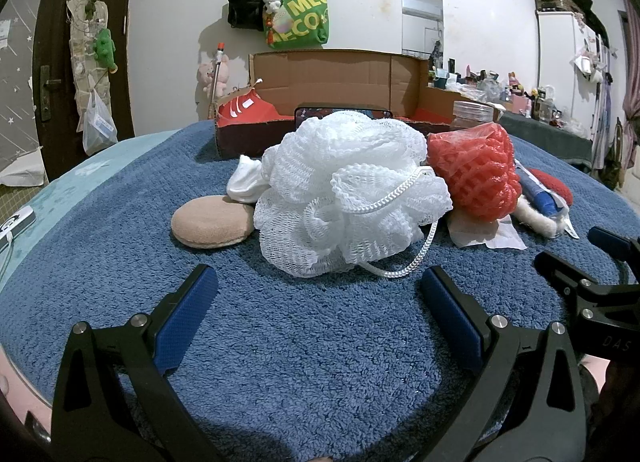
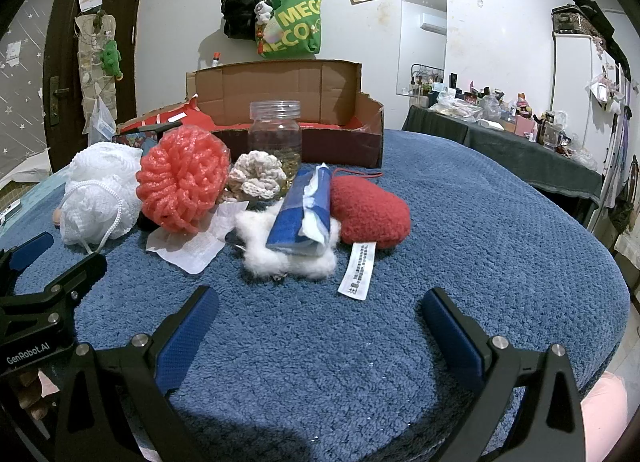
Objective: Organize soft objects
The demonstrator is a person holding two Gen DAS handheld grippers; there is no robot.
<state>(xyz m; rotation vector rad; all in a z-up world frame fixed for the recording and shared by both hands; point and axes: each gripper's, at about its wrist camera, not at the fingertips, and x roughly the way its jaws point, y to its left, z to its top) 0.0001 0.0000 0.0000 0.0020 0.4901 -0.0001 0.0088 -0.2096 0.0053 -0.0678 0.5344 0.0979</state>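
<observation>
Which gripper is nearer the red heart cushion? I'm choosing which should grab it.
Right. The right gripper is open on the blue blanket just in front of the red heart cushion; the left gripper sits farther left, facing the white bath pouf.

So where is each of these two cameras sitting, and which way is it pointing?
Left wrist: sits on the left gripper, low over the blue blanket, facing the white mesh pouf; its open jaws show, with the right gripper alongside.
Right wrist: sits on the right gripper, facing the red heart cushion; its open jaws show, with the left gripper alongside.
Shared: pouf, red foam net, cardboard box.
</observation>
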